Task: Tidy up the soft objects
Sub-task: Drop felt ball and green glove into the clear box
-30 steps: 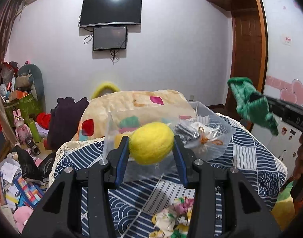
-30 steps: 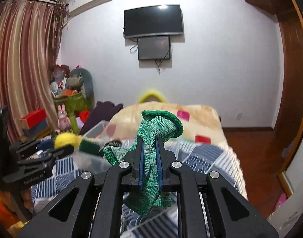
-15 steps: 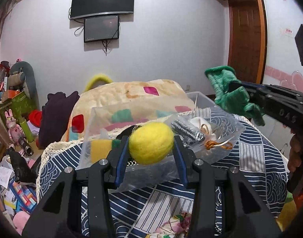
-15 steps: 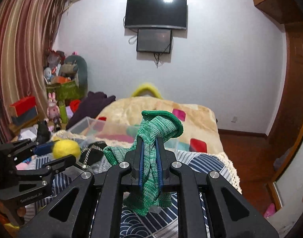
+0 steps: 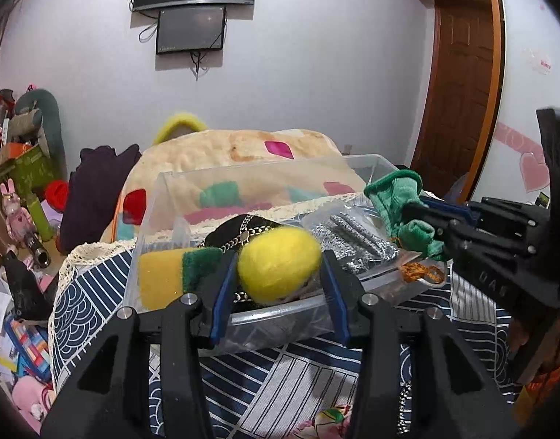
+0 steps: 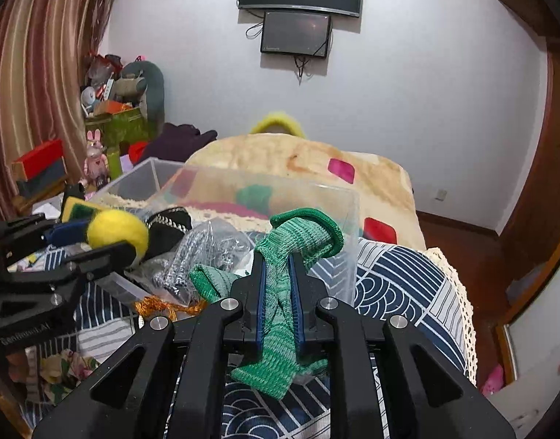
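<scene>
A: Item one, left gripper (image 5: 278,274)?

B: Jaws set at a medium gap, clamped on a round yellow felted-wool ball (image 5: 278,269). The ball sits squarely between the blue pads, held over the near rim of the clear rectangular plastic bin (image 5: 265,173); judged ready for release into it.

A: Item two, right gripper (image 6: 278,292)?

B: Jaws nearly together, pinching a green knitted sock (image 6: 291,252) mid-length. The cuff loops up above the fingertips and the toe end hangs below, as limp fabric will when gripped in the middle. It is at the bin's right end, just beside the rim.

A: Bin contents?

B: One yellow sponge with a dark green scouring face (image 5: 170,274), standing against the left wall; one black fabric piece trimmed with metal chain (image 5: 249,228), centre; one clear bag of silver knitted material (image 5: 357,241), right side; an orange tassel cord (image 5: 421,272) draped at the near right rim.

A: Bin location?

B: On a bed with a navy-and-white patterned cover (image 5: 305,376), in front of a cream blanket with coloured patches (image 5: 243,150).

A: Anything uncollected?

B: A floral fabric item (image 6: 62,369) lies on the cover, outside the bin. Task judged partly done; both held items not yet deposited.
</scene>
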A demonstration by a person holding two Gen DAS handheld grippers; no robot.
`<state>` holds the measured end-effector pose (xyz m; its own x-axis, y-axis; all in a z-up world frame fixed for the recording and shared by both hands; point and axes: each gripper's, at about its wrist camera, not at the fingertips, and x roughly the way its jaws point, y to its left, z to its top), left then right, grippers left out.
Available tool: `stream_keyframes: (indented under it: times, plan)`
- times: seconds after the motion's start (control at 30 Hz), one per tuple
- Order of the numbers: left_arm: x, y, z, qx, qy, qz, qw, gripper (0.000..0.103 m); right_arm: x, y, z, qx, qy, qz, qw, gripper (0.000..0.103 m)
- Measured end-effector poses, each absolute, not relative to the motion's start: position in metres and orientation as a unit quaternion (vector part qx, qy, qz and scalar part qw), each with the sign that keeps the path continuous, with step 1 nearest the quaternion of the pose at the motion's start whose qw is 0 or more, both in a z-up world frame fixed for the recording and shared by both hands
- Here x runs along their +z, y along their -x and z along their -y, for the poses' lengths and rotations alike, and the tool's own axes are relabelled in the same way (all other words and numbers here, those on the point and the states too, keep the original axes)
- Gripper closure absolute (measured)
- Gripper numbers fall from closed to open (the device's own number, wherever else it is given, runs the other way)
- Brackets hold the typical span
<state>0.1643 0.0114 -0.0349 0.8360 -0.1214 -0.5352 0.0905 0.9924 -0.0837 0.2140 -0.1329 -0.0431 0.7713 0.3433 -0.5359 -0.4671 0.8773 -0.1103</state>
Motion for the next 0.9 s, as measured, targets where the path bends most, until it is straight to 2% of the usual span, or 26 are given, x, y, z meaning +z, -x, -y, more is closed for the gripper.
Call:
stream_keyframes:
  times: [0.13, 0.2, 0.33, 0.5, 0.57, 0.67, 0.9]
  plan:
    - [-0.033, -0.161, -0.012, -0.052, 0.025, -0.282, 0.958, 0.044, -0.041, -0.214, 0.131, 0.214, 0.128, -0.261, 0.933, 0.088]
    - [-0.032, -0.158, -0.012, -0.06, 0.029, -0.283, 0.957, 0.043, -0.039, -0.215, 0.132, 0.214, 0.128, -0.264, 0.932, 0.082]
    - [-0.029, -0.151, -0.011, -0.064, 0.024, -0.282, 0.957, 0.043, -0.034, -0.209, 0.136, 0.214, 0.122, -0.258, 0.934, 0.061]
    - [-0.018, -0.137, -0.008, -0.067, 0.026, -0.27, 0.96, 0.043, -0.024, -0.192, 0.14, 0.221, 0.121, -0.238, 0.938, 0.052]
    - [-0.012, -0.13, -0.007, -0.068, 0.03, -0.262, 0.962, 0.042, -0.019, -0.185, 0.142, 0.225, 0.115, -0.228, 0.94, 0.042]
    - [-0.004, -0.116, -0.005, -0.063, 0.027, -0.246, 0.967, 0.035, -0.011, -0.172, 0.145, 0.232, 0.106, -0.209, 0.944, 0.042]
    - [0.001, -0.088, -0.003, -0.068, 0.016, -0.238, 0.969, 0.031, -0.003, -0.143, 0.152, 0.244, 0.102, -0.181, 0.947, 0.034]
